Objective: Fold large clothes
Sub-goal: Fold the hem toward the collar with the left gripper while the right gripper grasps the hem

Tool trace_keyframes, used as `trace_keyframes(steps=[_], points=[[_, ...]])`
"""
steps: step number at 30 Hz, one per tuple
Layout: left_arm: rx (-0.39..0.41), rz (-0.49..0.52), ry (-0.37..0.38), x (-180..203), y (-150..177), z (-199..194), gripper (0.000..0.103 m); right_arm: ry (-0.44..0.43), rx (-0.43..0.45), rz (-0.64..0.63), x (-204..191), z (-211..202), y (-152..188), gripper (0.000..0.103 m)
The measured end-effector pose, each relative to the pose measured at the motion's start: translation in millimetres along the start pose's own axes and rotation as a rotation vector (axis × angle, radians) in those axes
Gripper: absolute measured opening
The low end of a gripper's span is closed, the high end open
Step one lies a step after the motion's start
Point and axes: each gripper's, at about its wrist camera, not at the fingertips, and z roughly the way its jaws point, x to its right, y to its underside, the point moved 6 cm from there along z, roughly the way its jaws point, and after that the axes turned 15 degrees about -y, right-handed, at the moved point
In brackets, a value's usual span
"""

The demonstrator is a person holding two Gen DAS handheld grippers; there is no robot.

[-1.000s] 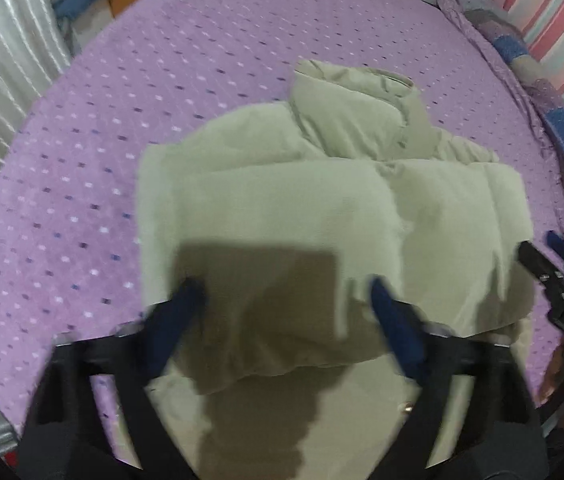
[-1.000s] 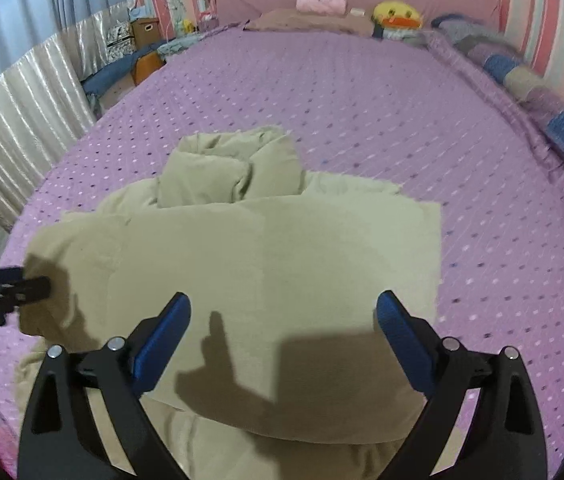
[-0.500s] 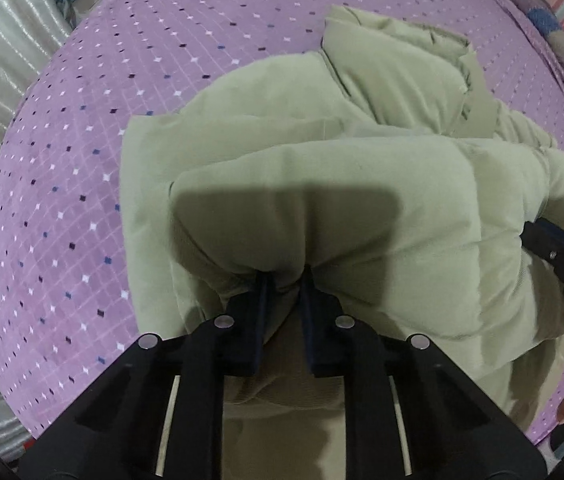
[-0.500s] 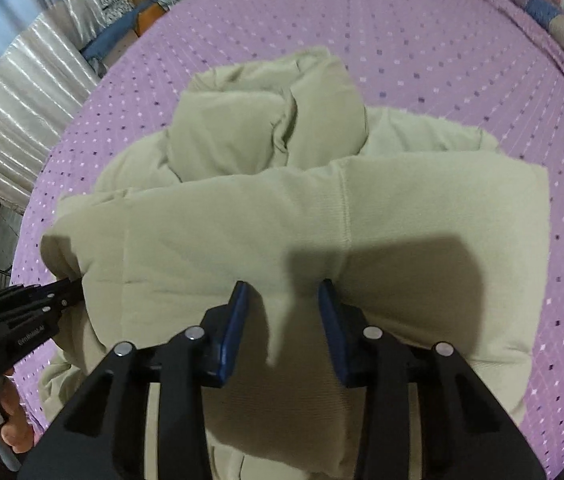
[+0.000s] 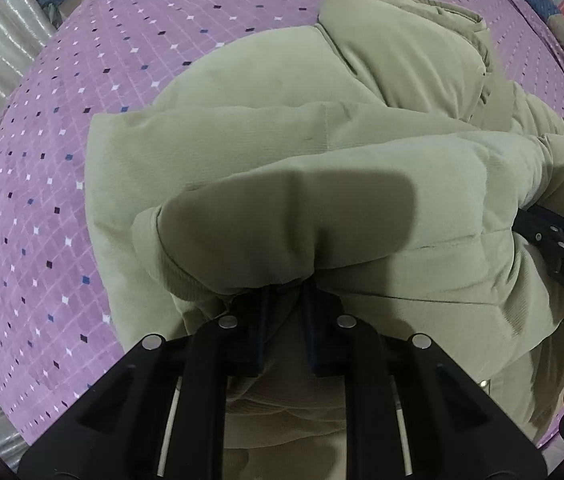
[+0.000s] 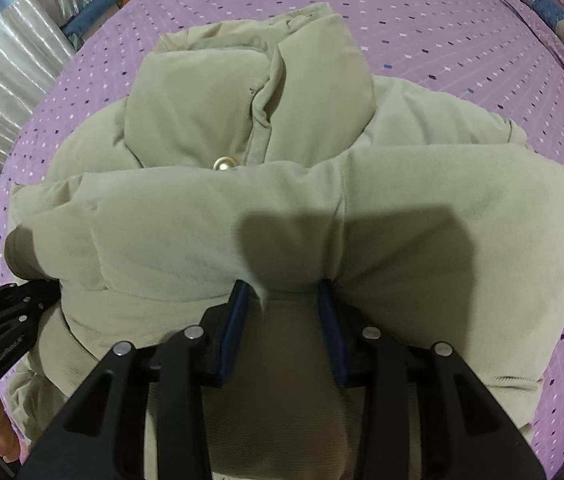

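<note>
A pale green padded jacket [image 5: 322, 152] lies on the purple dotted bedspread [image 5: 81, 80], its collar pointing away from me. It also shows in the right wrist view [image 6: 241, 208], with a pearl button [image 6: 223, 164] below the collar. My left gripper [image 5: 285, 294] is shut on the jacket's near folded edge, its tips buried under the fabric. My right gripper [image 6: 285, 292] is shut on the same folded edge further right, jaws narrowly apart with cloth between them. Each gripper's body shows at the side of the other's view.
The bedspread [image 6: 462, 32] stretches far beyond the jacket. Silvery curtains [image 6: 9, 80] hang at the left. A patchwork blanket [image 6: 554, 12] lies along the bed's right edge. Boxes and blue cloth [image 6: 101, 4] sit at the far left.
Both grippers closed on the jacket's near edge and have carried it forward toward the collar. The jacket now fills more of both views.
</note>
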Motion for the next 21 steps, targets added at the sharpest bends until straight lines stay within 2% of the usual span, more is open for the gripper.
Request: trace_keyframes(steps=[11,21], points=[[-0.021,0.009,0.031,-1,-2,15,0.016,0.017,-0.008,-0.016,2,9,-7,0.036],[-0.032,0.026,0.021,7,-17,27,0.016,0.026,0.009,-0.014,2,11,-8,0.036]])
